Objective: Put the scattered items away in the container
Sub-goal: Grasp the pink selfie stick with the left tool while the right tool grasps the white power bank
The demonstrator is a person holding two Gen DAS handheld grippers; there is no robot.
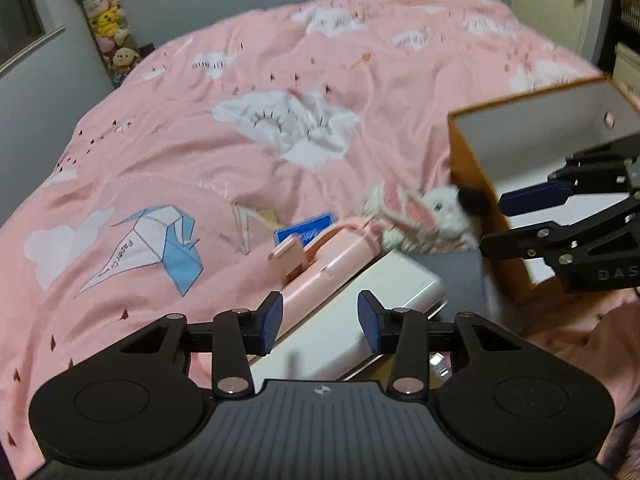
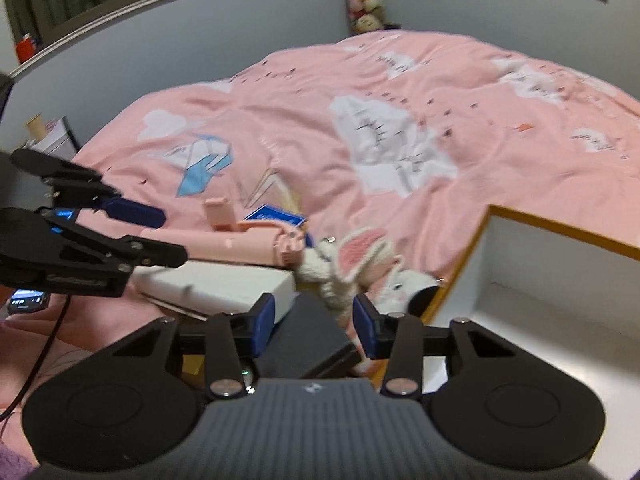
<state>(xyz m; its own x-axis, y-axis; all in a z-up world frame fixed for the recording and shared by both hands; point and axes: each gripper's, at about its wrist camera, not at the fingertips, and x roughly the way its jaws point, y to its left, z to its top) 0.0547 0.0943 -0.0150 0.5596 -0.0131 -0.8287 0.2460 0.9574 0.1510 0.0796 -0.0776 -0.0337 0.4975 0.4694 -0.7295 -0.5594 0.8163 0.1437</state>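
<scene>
The container, an orange box with a white inside (image 1: 470, 160) (image 2: 560, 230), stands on the pink bedspread at the right. Beside it lies a white plush bunny (image 1: 416, 216) (image 2: 360, 256). A pink case (image 1: 332, 268) (image 2: 224, 244), a blue card (image 1: 304, 232) (image 2: 276, 214), a white box (image 1: 360, 312) (image 2: 224, 280) and a dark box (image 1: 452, 276) (image 2: 312, 332) are piled next to it. My left gripper (image 1: 320, 320) (image 2: 175, 236) hovers over the white box and pink case, jaws apart. Above the dark box, my right gripper (image 2: 315, 326) (image 1: 491, 224) is also open and holds nothing.
The pink bedspread (image 1: 200, 140) stretches far back and left. A hanging rack of plush toys (image 1: 108, 28) stands against the grey wall. A phone (image 2: 24, 300) and a black cable (image 2: 40, 356) lie at the bed's near left edge.
</scene>
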